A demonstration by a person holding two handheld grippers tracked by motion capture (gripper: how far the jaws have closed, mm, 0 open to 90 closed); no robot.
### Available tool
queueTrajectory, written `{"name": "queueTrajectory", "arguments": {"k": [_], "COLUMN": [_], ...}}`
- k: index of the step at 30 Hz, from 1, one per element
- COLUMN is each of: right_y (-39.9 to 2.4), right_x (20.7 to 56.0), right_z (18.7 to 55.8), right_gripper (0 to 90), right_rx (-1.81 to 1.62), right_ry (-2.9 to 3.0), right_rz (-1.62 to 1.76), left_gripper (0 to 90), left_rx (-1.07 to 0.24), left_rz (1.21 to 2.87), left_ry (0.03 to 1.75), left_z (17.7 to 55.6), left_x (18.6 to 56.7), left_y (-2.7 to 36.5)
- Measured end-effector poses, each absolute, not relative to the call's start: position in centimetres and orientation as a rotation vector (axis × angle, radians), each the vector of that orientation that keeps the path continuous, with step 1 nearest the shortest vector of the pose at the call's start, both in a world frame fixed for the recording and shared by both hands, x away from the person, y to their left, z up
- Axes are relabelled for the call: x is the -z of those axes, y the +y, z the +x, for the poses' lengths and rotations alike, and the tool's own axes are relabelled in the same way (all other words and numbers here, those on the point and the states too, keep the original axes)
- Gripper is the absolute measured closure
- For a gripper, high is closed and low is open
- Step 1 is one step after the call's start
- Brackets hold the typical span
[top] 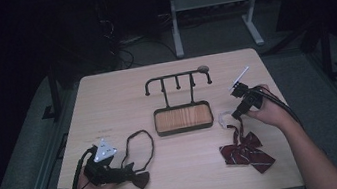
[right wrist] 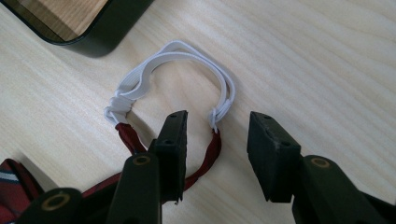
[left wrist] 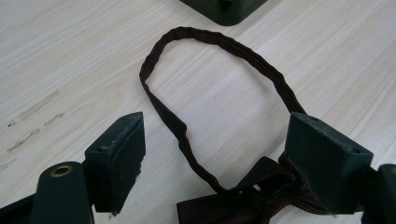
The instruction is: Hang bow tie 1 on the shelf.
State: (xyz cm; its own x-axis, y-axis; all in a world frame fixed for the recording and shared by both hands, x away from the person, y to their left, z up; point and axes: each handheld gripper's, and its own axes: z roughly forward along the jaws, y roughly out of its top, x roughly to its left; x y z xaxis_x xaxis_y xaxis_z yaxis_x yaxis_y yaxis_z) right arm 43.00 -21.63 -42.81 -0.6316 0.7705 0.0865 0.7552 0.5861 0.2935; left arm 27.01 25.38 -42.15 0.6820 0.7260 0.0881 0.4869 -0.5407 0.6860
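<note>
your right gripper hangs released over the striped red bow tie's white elastic loop beside the tray. your left gripper sits released astride the brown bow tie on the table.

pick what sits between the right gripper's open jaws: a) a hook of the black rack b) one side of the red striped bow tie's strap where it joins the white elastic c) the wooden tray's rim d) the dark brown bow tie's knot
b: in the right gripper view the right gripper has its jaws apart around the red strap just below the white elastic loop, with neither pad pressing on it.
</note>
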Motion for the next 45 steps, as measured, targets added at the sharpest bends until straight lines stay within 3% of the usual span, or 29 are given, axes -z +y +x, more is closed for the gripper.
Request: {"name": "queueTrajectory", "arguments": {"k": [6,18,45], "right_y": [-20.8,-20.3,-21.0], "right_x": [43.5,44.0,39.9], "right_z": [43.2,43.2,40.2], "right_gripper": [61.8,81.9,83.1], "right_rx": [-0.410,-0.338,-0.585], "right_ry": [2.758,2.758,2.825], "right_rz": [1.309,1.260,1.209], "left_gripper": [20.8,20.8,20.8], "left_rx": [-0.485,-0.493,-0.482], "left_rz": [2.250,2.242,2.250], "left_ry": [0.924,0.916,0.920], "left_z": [27.0,26.9,26.9], "left_x": [42.1,41.9,42.1], "left_y": [25.5,25.4,25.3]}}
